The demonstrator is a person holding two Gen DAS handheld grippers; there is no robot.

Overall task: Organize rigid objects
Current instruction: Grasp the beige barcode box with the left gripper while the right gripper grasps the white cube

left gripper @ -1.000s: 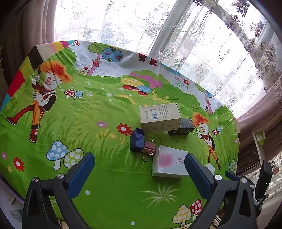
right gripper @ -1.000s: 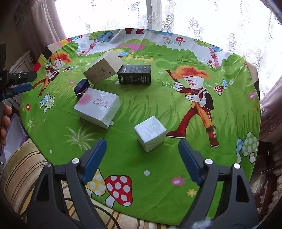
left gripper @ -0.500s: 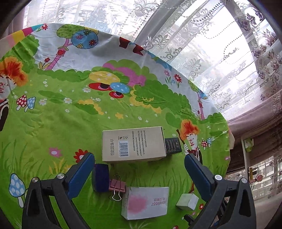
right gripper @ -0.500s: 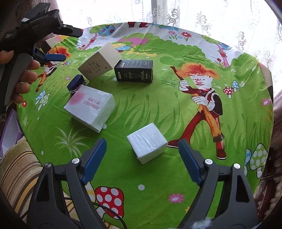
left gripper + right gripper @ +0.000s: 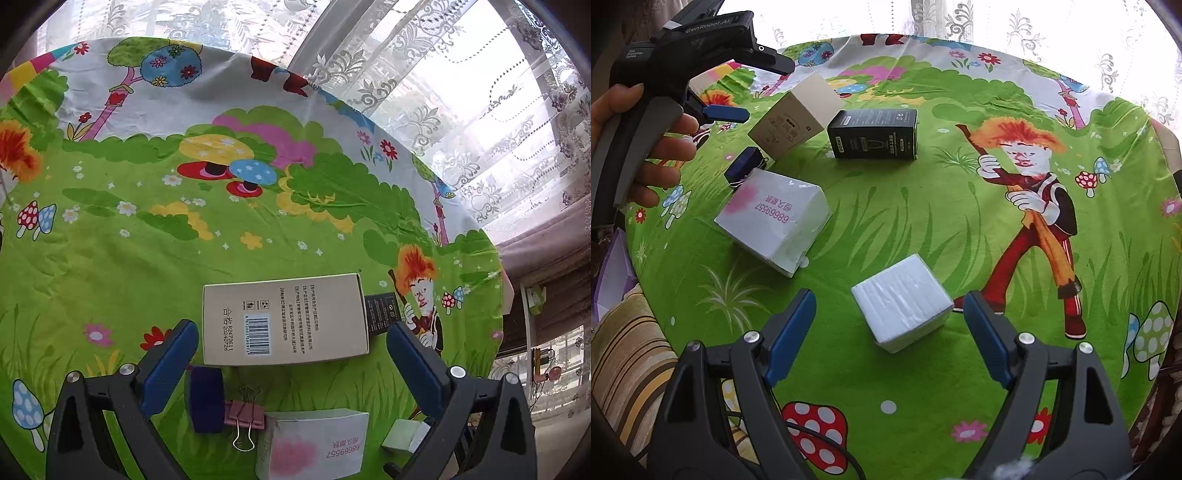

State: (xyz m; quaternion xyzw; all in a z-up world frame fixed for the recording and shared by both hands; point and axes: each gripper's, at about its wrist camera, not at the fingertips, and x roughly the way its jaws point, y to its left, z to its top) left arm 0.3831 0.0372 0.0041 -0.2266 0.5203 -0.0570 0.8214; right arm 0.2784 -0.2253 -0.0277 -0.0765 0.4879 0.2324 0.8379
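The small white box [image 5: 903, 301] sits just ahead of the right gripper [image 5: 888, 338], between its wide-open, empty jaws, nearer than the left gripper [image 5: 738, 92].

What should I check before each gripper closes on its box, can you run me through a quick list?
1. Left gripper open: ok, nothing between the pads.
2. Left gripper lined up with the beige box: ok, the box sits between the two fingers in its view.
3. Black box clear of that grasp: cannot tell, it sits right at the beige box's end.
4. Right gripper open: ok, its jaws just closed slightly, pads not touching anything.
5. Small white box centred between its fingers: ok.
6. Space around the small white box: ok, the large white box lies apart from it.
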